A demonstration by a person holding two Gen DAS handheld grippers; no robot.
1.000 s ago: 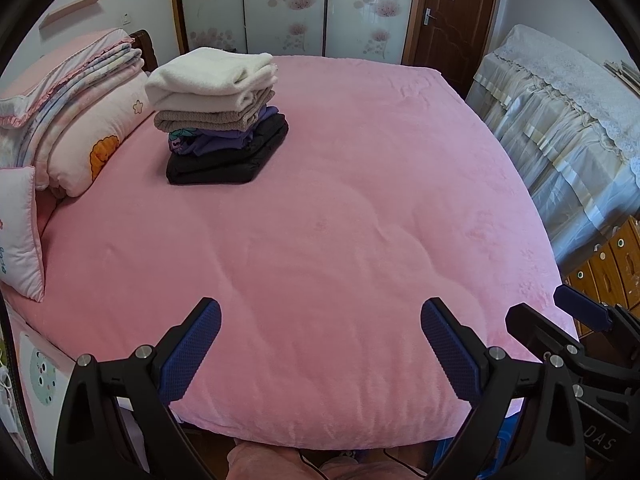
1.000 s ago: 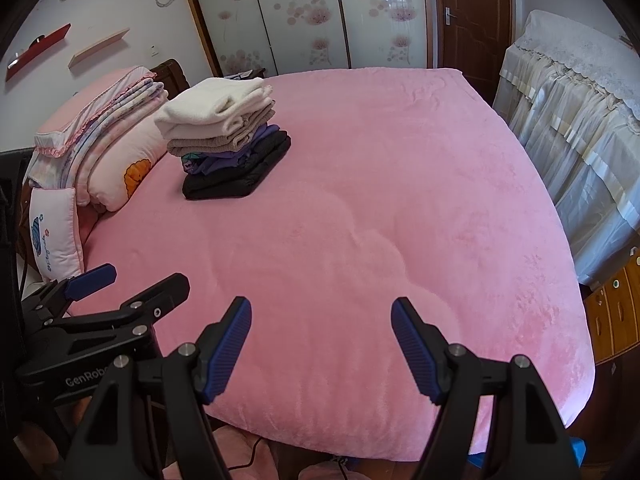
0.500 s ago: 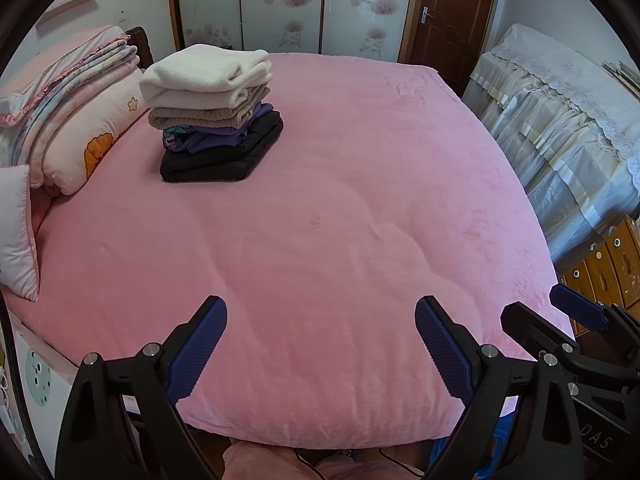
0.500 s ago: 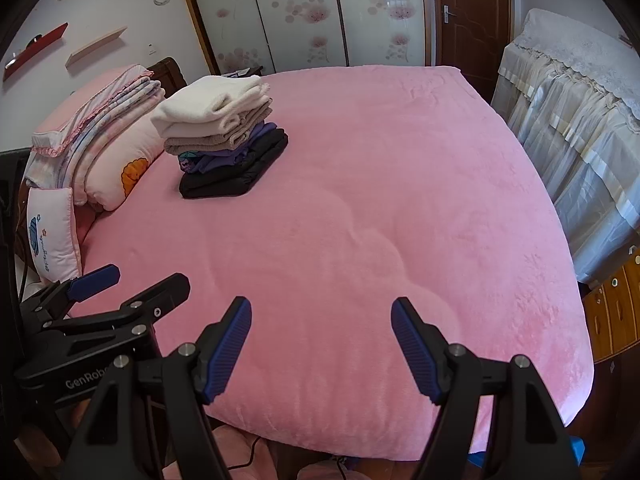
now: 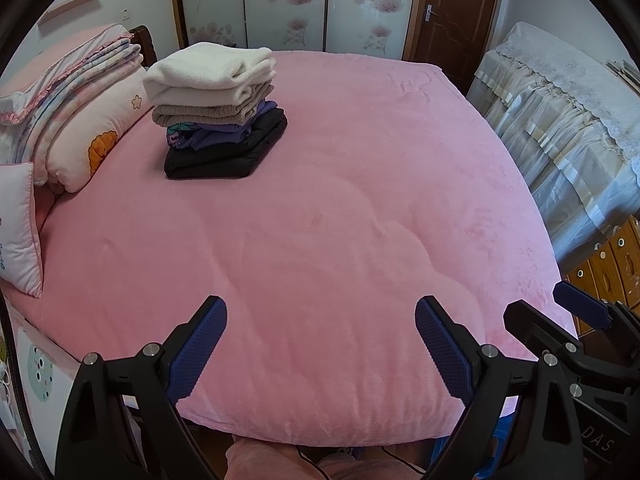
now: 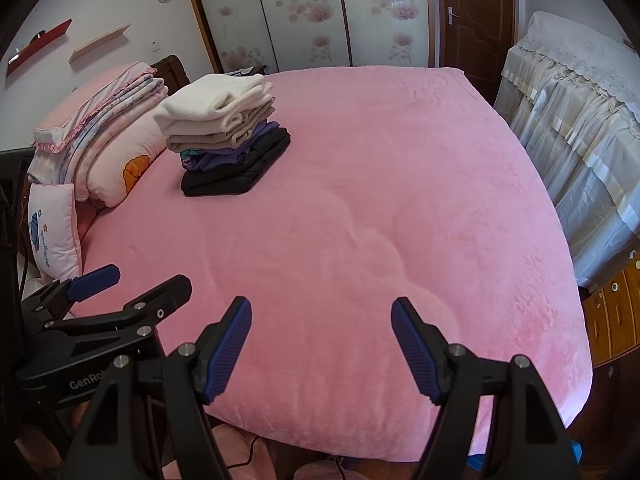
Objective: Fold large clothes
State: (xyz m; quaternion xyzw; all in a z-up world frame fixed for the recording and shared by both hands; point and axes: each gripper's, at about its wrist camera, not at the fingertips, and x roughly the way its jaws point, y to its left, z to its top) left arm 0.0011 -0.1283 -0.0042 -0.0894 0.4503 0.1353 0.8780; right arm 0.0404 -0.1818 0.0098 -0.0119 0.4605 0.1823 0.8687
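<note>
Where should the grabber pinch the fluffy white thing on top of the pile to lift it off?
Probably the white folded garment at its rounded near fold, where it overhangs the beige one. Come in level from the near side, with the left gripper open, one of its fingers above the fold and one below.

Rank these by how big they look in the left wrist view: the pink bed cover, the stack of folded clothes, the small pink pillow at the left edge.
1. Pink bed cover, by far the largest.
2. Stack of folded clothes.
3. Small pink pillow, cut off by the frame edge and nearer the camera, so its rank below the stack is unsure.
</note>
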